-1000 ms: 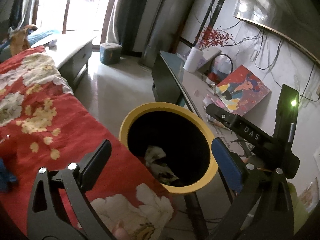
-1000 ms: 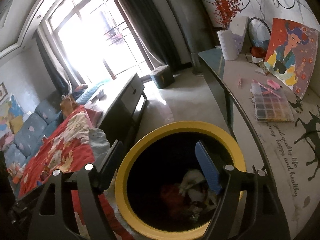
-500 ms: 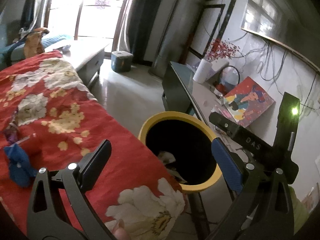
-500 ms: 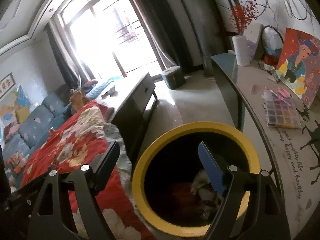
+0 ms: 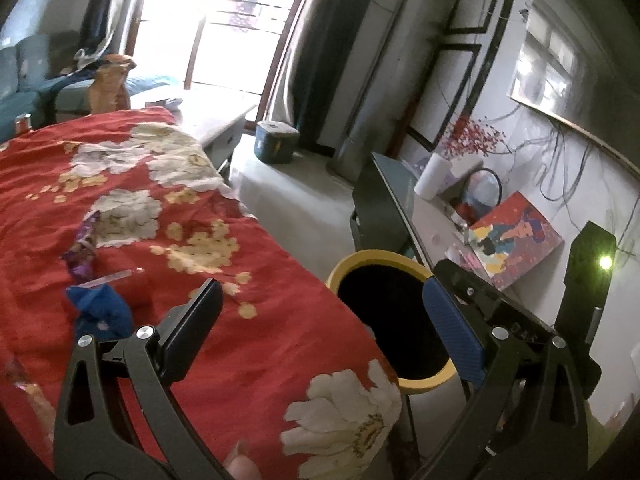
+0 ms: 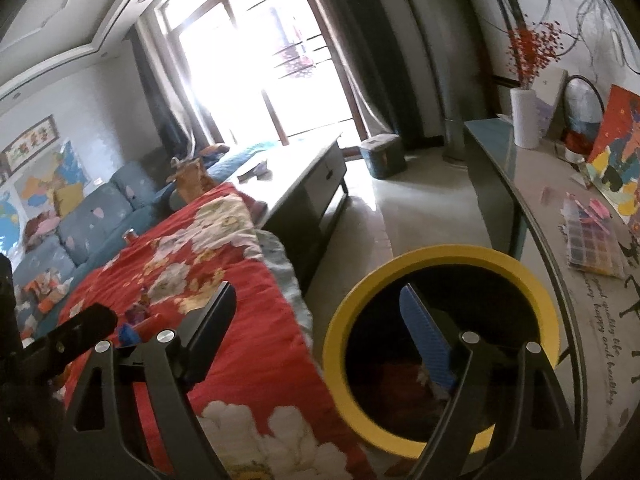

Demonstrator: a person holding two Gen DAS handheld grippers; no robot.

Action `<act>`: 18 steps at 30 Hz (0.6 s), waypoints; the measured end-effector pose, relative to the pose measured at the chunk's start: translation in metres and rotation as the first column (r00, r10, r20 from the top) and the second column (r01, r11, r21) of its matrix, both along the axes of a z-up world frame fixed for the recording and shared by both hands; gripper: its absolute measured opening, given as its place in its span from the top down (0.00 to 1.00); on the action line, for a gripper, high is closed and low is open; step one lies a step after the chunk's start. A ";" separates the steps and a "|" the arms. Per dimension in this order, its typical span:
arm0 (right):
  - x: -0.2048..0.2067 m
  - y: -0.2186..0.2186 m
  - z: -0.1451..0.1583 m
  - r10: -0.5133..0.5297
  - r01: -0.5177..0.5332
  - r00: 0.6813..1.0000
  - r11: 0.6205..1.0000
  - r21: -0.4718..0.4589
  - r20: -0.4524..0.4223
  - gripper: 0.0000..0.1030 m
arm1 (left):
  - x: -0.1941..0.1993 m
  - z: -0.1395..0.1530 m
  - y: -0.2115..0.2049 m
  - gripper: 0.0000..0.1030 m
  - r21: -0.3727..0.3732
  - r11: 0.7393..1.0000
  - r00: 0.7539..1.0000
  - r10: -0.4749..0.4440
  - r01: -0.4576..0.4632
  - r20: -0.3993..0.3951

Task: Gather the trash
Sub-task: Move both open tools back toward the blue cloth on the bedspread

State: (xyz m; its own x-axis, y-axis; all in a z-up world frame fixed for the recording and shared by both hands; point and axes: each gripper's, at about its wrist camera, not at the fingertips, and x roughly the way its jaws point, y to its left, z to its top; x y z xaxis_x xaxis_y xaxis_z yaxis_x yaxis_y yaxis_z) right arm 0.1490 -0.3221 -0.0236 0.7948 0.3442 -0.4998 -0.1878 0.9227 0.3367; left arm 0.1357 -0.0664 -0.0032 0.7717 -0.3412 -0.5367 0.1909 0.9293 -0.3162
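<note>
Black plastic frames fill the bottom of both views: the left gripper (image 5: 320, 320) has its jaws spread wide with nothing between them, and the right gripper (image 6: 320, 320) is likewise spread and empty, its blue pad showing over the mouth of the bin. Just past the fingers, at lower right of centre in each view, stands the yellow-rimmed bin (image 5: 424, 380), pressed close against the edge of the red flowered blanket (image 5: 248, 360). Deep in its dark interior, in the right wrist view, some crumpled paper and something reddish (image 6: 400, 376) can be made out, so part of the collecting looks done. More remains, by my reading: at middle left of the left wrist view a crumpled blue scrap (image 5: 100, 308) lies on the blanket, with a thin clear strip (image 5: 112, 278) just above it and a purple wrapper (image 5: 84, 248) a little further up; none of these is touched by either gripper. The same cluster shows small and blurred at lower left in the right wrist view. The next pick probably belongs to the left gripper, which sits nearer the blue scrap. Further off, along the right side, a long console table (image 6: 532, 216) carries a white paper roll (image 6: 524, 120), a bead box (image 6: 592, 244) and a painted canvas (image 5: 516, 236). At the top centre, a bright window (image 6: 260, 68).
</note>
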 end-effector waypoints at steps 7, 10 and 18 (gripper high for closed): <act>-0.005 0.024 0.004 0.060 -0.060 0.998 0.998 -0.015 0.008 0.21 | -0.009 0.004 0.028 0.11 -0.016 0.998 0.998 0.058 -0.058 0.011; -0.008 0.038 0.006 0.091 -0.091 0.996 0.996 -0.023 0.011 0.21 | -0.012 0.005 0.040 0.11 -0.024 0.996 0.997 0.082 -0.082 0.013; -0.018 0.066 0.007 0.166 -0.165 0.986 0.985 -0.045 0.011 0.20 | -0.019 0.007 0.068 0.11 -0.046 0.989 0.990 0.142 -0.141 0.015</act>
State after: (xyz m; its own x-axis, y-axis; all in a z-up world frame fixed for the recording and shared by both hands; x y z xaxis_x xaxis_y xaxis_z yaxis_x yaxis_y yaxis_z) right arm 0.1308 -0.2559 -0.0167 0.7362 0.4495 -0.5059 -0.3435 0.8923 0.2929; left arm 0.1164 0.0019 0.0043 0.8235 -0.2510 -0.5088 0.0646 0.9325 -0.3553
